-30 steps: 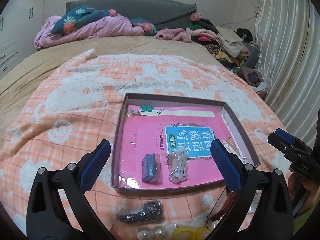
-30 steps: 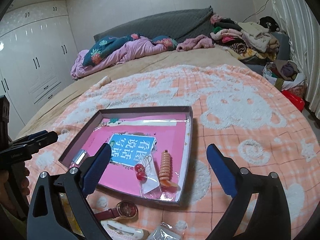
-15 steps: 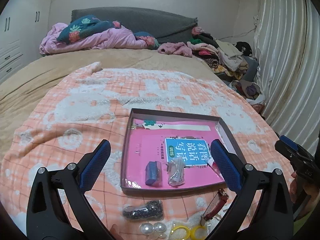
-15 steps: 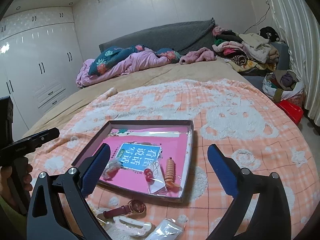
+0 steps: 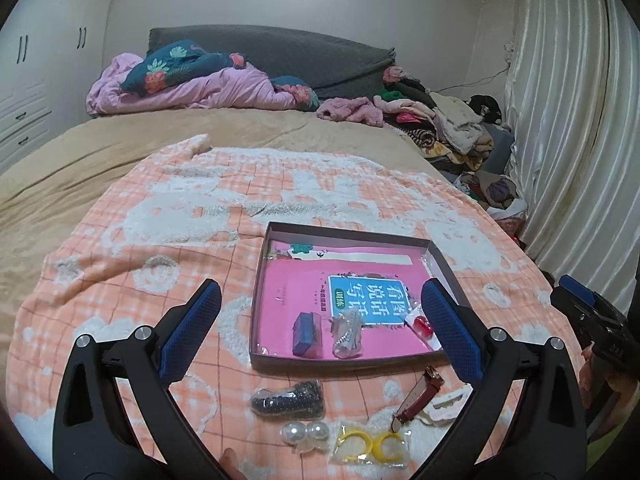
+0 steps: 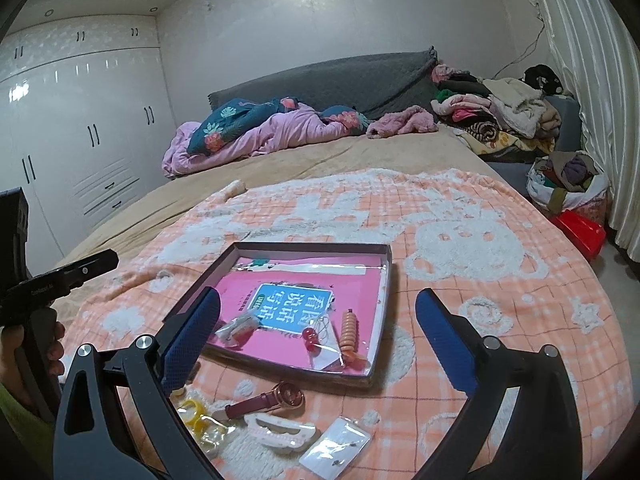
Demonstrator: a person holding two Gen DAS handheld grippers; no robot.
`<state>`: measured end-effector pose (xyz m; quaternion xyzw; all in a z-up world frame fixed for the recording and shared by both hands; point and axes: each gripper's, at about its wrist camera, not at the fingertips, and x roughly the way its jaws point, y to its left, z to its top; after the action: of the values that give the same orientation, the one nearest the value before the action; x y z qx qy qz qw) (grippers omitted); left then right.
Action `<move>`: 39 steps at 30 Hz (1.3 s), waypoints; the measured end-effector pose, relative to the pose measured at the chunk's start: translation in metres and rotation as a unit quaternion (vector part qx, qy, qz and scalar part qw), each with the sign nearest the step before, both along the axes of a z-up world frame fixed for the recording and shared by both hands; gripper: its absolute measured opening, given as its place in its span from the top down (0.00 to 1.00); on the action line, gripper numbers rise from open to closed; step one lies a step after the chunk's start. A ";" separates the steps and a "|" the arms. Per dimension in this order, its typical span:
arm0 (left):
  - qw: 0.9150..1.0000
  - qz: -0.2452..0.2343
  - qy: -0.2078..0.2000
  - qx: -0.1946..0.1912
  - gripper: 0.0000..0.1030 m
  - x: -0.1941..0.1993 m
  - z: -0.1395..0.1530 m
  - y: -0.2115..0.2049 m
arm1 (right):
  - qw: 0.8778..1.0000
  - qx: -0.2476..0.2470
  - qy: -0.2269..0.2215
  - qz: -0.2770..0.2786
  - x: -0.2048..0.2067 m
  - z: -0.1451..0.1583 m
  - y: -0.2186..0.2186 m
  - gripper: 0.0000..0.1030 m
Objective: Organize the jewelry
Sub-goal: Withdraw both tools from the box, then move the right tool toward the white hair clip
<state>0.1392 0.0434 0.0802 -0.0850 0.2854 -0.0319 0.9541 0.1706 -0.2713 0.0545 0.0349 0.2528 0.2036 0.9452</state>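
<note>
One shallow dark box [image 5: 438,258] lies open on an orange-and-white checked blanket [image 5: 192,208] spread over a bed; its floor is a pink sheet with a blue label of Chinese characters [image 6: 294,308]; inside, along the near wall, sit a small blue block [image 5: 306,330], a clear packet holding a pale chain [image 5: 347,332], a packet with two red beads [image 6: 311,338] and an orange spiral hair tie [image 6: 349,334].

On the blanket just outside the box's near wall lie the loose pieces: a watch with a dark red strap [image 6: 266,400], a packet of dark beads [image 5: 289,400], a pale hair clip [image 6: 280,430], a flat clear packet with tiny studs [image 6: 338,446], a packet of yellow rings [image 5: 370,442] and two pearl balls [image 5: 304,432].

The left gripper [image 5: 320,332] hangs over the near side of the box, jaws wide apart, holding nothing; the right gripper [image 6: 318,340] hangs likewise over the box's near edge, jaws spread, empty.
</note>
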 end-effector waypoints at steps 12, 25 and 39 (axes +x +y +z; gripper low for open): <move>1.000 -0.009 0.005 0.029 0.09 -0.024 -0.002 -0.015 | 1.000 -0.011 -0.009 0.017 -0.025 0.008 0.004 0.05; 0.999 -0.012 0.022 0.044 0.09 -0.046 -0.012 -0.021 | 0.999 -0.023 -0.012 0.036 -0.044 0.011 0.013 0.05; 0.997 -0.012 0.049 0.058 0.09 -0.063 -0.029 -0.022 | 0.998 -0.042 0.008 0.056 -0.056 -0.002 0.024 0.05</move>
<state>0.0760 0.0215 0.0513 -0.0273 0.3337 -0.0228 0.9420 0.1146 -0.2472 0.0523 -0.0175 0.2704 0.2449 0.9309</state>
